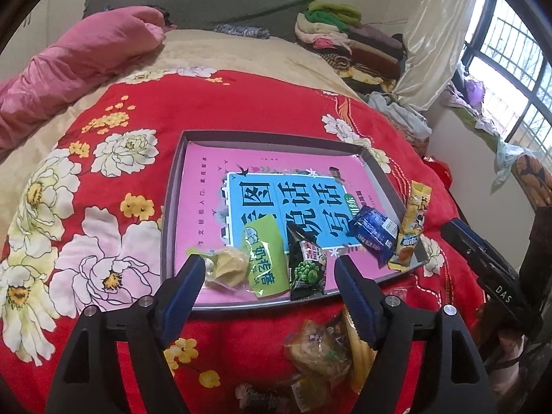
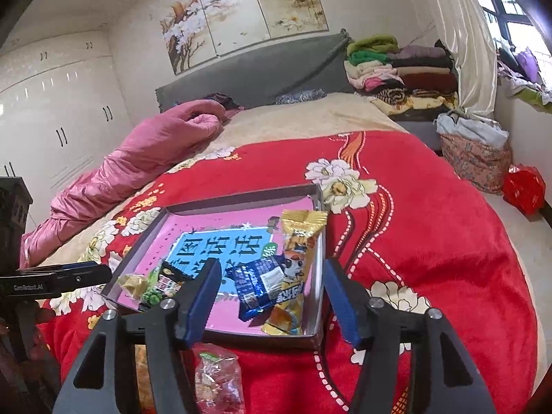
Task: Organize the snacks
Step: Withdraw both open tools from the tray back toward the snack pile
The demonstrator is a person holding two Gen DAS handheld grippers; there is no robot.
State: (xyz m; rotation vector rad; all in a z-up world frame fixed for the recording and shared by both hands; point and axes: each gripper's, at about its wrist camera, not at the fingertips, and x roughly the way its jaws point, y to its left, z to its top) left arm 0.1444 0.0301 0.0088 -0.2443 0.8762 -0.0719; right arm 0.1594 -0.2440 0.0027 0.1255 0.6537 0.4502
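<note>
Snacks still loose lie nearest us on the red floral blanket [image 1: 145,110]: a heap of clear and yellow wrapped packets [image 1: 321,348] below the tray's near edge. Just above them our left gripper [image 1: 272,272] hovers with its blue fingers [image 1: 186,276] apart, nothing between them. Our right gripper [image 2: 272,276] also stands with fingers spread, gripping nothing. Beyond lies the shallow grey tray [image 1: 172,186], lined with a pink and blue sheet. Along its near side rest a pale packet [image 1: 226,269], a green packet [image 1: 265,255], a black pea packet [image 1: 305,265], a blue packet [image 1: 374,231] and a yellow packet [image 1: 412,220]. Farther back we see a pink quilt [image 1: 69,65].
</note>
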